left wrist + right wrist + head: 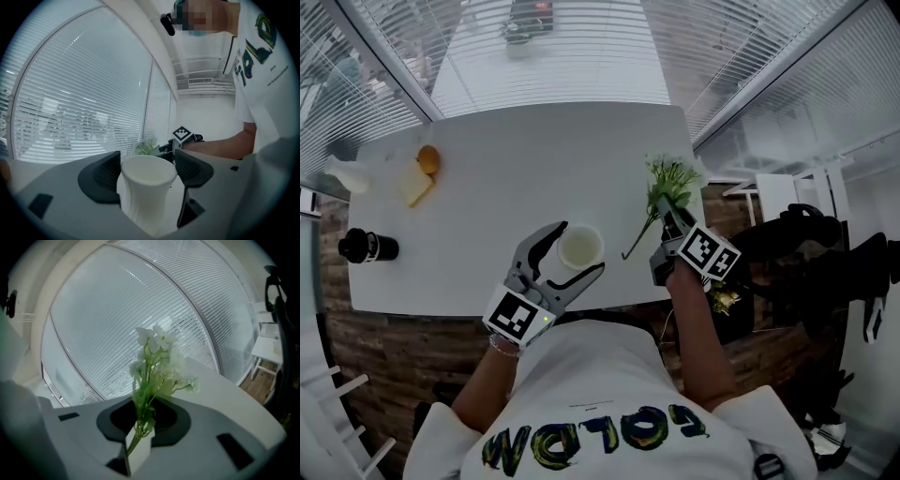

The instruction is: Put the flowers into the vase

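Note:
The white ribbed vase [580, 248] stands near the front edge of the white table [534, 150]. My left gripper [577, 250] is shut on the vase, one jaw on each side of it. In the left gripper view the vase [145, 197] fills the gap of the left gripper [146, 171], with both pads at its rim. My right gripper [667, 211] hovers at the table's right edge, shut on the flowers [673, 176], whose green stem trails down to the left. Seen from the right gripper [143, 416], the white blooms of the flowers [157, 362] rise from between its jaws.
At the table's left lie an orange fruit [428, 159], a yellow piece [414, 186], a white object [345, 175] and a black cylinder [367, 247]. A black chair [806, 234] stands to the right of the table. Window blinds surround the far side.

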